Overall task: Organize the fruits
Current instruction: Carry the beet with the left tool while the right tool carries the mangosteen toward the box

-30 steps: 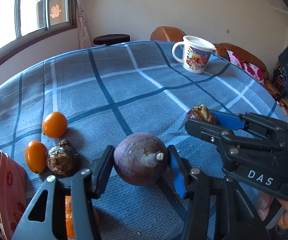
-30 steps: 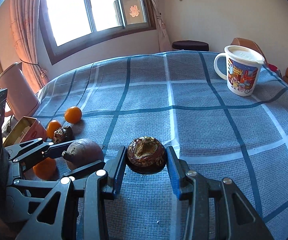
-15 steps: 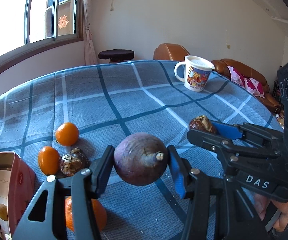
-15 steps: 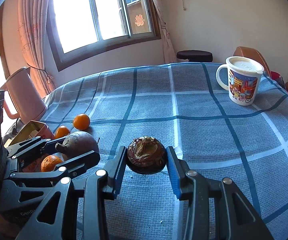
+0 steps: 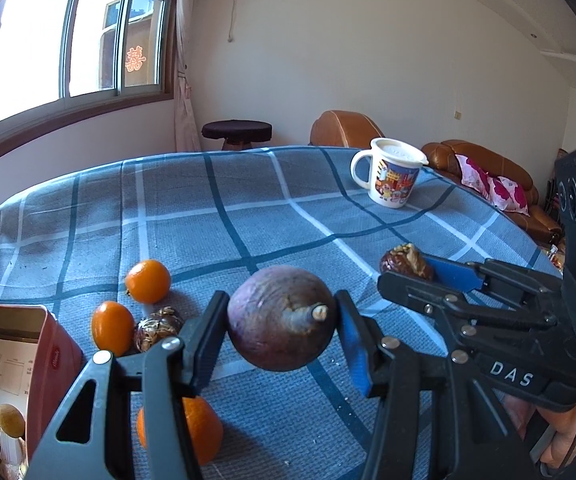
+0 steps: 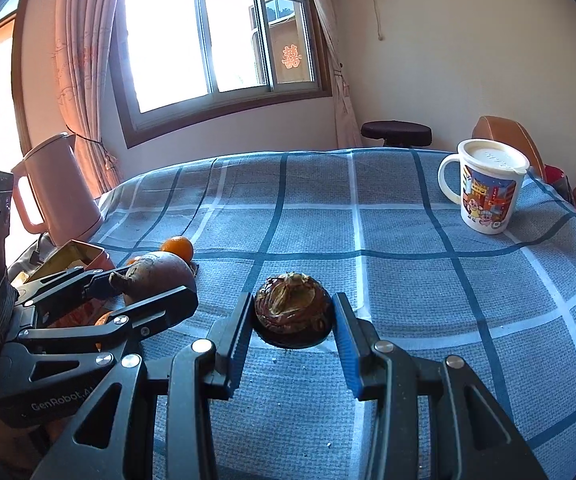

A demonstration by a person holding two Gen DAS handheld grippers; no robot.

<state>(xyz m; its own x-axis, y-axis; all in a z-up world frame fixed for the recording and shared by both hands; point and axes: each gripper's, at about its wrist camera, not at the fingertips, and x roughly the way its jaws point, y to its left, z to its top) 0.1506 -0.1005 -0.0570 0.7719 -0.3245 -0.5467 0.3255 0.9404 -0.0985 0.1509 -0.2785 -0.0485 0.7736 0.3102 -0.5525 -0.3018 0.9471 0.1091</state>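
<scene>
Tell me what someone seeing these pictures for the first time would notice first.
Probably the big purple fruit clamped in the left tool, front and centre above the blue checked tablecloth. Next, the small brown fruit gripped by the right tool beside it. Far back on the right stands a cartoon mug.

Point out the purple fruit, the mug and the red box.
purple fruit (image 5: 276, 316), left wrist view, middle of its skin, left of the stem.
mug (image 6: 487, 196), right wrist view, printed side.
red box (image 5: 54, 364), left wrist view, red side panel.
</scene>
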